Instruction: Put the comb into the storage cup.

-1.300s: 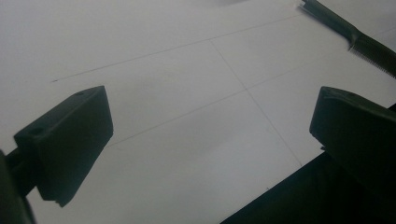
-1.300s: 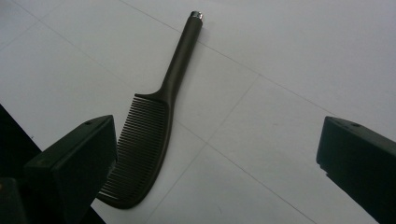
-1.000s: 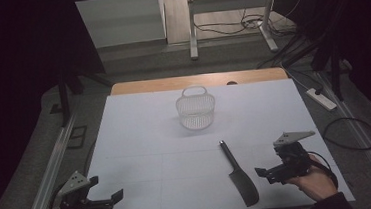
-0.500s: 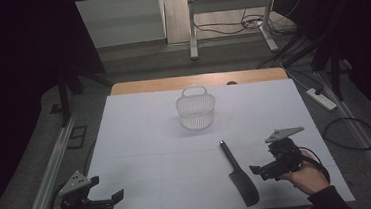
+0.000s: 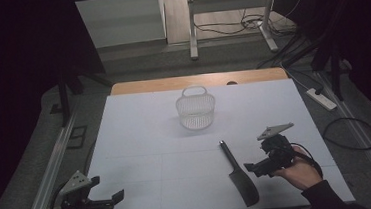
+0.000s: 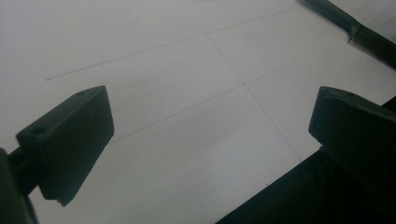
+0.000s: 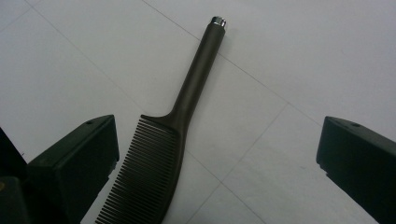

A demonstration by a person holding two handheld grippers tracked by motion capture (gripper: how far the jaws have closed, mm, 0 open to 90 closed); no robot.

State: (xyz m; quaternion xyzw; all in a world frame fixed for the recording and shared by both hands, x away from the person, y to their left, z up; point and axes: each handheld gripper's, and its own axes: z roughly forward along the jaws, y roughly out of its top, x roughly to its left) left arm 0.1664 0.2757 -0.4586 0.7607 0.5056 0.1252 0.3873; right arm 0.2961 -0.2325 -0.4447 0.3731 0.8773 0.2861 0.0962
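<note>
I see my right gripper (image 5: 252, 168) just beside the dark comb (image 5: 239, 173) that lies flat on the white table (image 5: 141, 138), its jaws spread wide and pointing at the comb's toothed end, nothing between them. The comb's handle points toward the white wire basket (image 5: 196, 109), which stands upright well beyond it near the table's far edge. My left gripper (image 5: 111, 198) sits at the near corner, well away from the comb, jaws likewise apart and empty.
</note>
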